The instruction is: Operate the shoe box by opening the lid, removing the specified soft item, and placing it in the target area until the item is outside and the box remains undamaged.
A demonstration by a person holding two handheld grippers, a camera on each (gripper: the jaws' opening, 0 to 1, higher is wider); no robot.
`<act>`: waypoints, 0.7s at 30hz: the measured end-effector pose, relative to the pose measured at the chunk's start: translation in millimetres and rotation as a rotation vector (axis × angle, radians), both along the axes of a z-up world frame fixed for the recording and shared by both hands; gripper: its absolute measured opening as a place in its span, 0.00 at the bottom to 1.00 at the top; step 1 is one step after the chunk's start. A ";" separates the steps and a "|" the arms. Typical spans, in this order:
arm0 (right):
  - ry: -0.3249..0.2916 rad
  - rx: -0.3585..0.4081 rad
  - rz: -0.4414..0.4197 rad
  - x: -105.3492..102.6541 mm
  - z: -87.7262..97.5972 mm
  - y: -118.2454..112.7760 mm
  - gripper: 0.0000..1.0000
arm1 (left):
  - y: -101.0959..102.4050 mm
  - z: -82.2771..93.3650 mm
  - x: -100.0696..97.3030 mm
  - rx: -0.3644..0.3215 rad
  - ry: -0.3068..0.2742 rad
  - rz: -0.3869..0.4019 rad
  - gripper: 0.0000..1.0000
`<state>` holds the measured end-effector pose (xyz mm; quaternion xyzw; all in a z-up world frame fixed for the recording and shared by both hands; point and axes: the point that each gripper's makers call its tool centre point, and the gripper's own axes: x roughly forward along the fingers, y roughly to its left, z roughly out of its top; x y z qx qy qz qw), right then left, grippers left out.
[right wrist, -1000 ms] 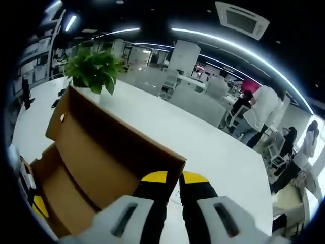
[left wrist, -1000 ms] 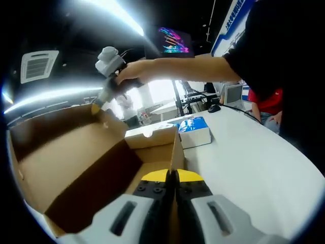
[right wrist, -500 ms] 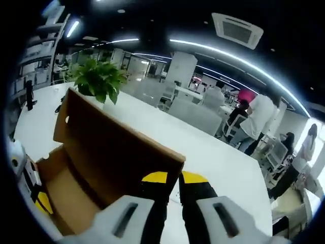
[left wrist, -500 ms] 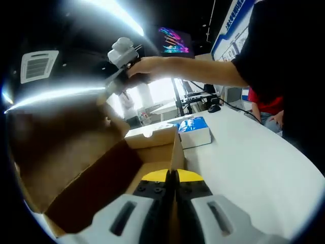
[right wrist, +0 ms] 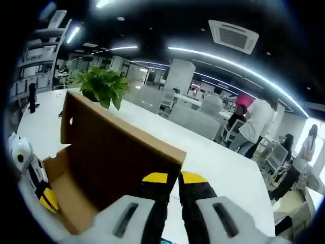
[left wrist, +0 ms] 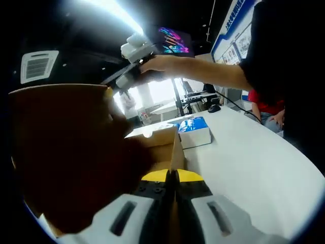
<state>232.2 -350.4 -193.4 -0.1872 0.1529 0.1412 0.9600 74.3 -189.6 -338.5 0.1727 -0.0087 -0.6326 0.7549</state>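
Observation:
A brown cardboard shoe box (left wrist: 157, 145) stands on the white table (left wrist: 254, 168). My left gripper (left wrist: 171, 176) is shut on the thin upper edge of the box's side wall. The hinged lid (left wrist: 61, 147) stands raised and dark, hiding the box's inside in the left gripper view. A person's hand holds my right gripper (left wrist: 109, 91) at the lid's top corner. In the right gripper view my right gripper (right wrist: 172, 178) is shut on the lid's free edge (right wrist: 152, 150), and the left gripper (right wrist: 33, 175) shows low at the left beside the box wall (right wrist: 71, 198).
A blue and white carton (left wrist: 195, 129) lies on the table just beyond the box. A potted green plant (right wrist: 104, 86) stands behind the lid. People and office chairs (right wrist: 203, 109) fill the far side of the room. A person's body (left wrist: 284, 76) is close on the right.
The lid has swung further up, toward the left gripper's camera, now hiding the box's inside there. The right gripper has risen with it. The left gripper keeps its hold.

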 end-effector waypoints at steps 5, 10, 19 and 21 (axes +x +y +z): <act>-0.015 0.026 -0.015 -6.8 -1.6 -2.6 0.05 | 0.0 -0.2 0.6 -0.001 0.000 0.000 0.04; -0.019 0.044 -0.018 -10.4 -2.7 -4.6 0.04 | 0.2 -0.1 0.5 -0.001 -0.001 0.001 0.04; -0.034 0.067 -0.027 -21.7 -2.1 -2.6 0.04 | -0.1 0.2 0.2 0.000 -0.001 0.000 0.04; -0.036 0.086 -0.033 -25.1 -2.5 -2.2 0.04 | -0.2 0.2 0.0 0.000 -0.001 0.000 0.04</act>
